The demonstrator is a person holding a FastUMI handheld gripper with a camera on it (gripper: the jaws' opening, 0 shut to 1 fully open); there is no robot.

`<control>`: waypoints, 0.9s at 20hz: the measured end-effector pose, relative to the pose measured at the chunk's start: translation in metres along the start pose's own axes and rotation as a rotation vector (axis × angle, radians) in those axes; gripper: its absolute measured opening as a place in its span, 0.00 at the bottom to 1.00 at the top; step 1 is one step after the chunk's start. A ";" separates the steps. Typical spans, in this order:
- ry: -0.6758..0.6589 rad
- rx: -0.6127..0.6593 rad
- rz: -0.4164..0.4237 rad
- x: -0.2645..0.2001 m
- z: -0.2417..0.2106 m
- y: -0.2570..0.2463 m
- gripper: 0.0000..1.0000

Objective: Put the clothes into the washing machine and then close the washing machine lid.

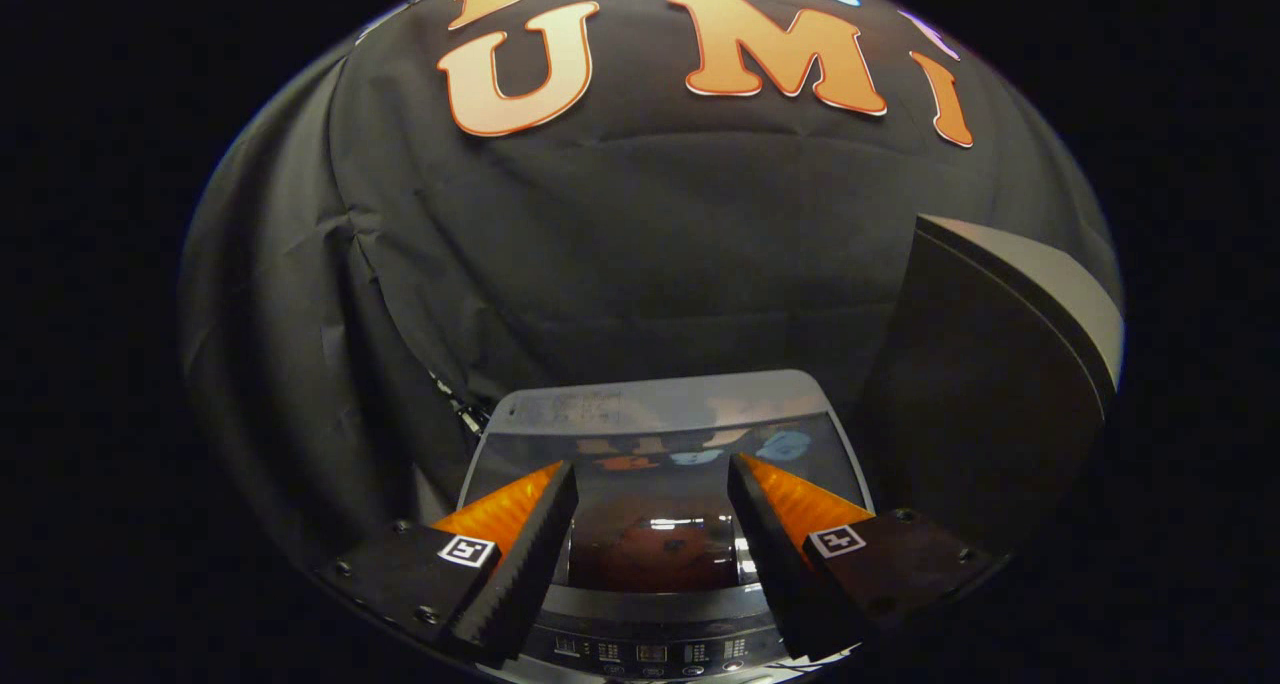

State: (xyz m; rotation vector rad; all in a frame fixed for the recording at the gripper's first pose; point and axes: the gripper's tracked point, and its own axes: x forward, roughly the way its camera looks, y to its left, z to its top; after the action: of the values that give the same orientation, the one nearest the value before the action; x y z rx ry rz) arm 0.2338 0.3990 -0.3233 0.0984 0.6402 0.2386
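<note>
**A:** ok, running left to right, what's actually in this one? Counts please.

**B:** Far left is just the black cloth booth wall (420, 264), creased, hanging behind everything. Then the gripper (652, 489): two ridged fingers (520, 564), spread wide apart, nothing pinched between them, so it's released. Each finger base carries one small square black-and-white marker tag, two tags in total.

**A:** And the washer?

**B:** One grey top-loading washing machine (655, 399), sitting right under and just ahead of the fingers. Its dark glossy lid (665, 464) lies flat over the top, and the wall reflects in it. Through the gap between the fingers there's a reddish-orange shape (640, 554) under the glass, could be clothes in the drum, can't say for sure.

**A:** Any writing you can read?

**B:** There's faint print on the grey back strip of the machine, too blurry to read. At the near edge is one control panel (650, 652) with a row of small lit displays and buttons, also too small to make out.

**A:** Right side?

**B:** One tall dark panel with a pale grey edge (1000, 364), standing upright beside the machine. Can't tell what it is.
</note>
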 end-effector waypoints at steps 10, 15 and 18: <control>-0.268 -0.040 0.025 -0.164 0.135 -0.017 0.98; -0.407 -0.017 -0.025 -0.290 0.181 -0.082 0.98; -0.483 -0.009 -0.060 -0.351 0.190 -0.133 0.98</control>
State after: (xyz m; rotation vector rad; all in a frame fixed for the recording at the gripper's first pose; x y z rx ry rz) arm 0.1008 0.1791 0.0095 0.1224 0.1614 0.1514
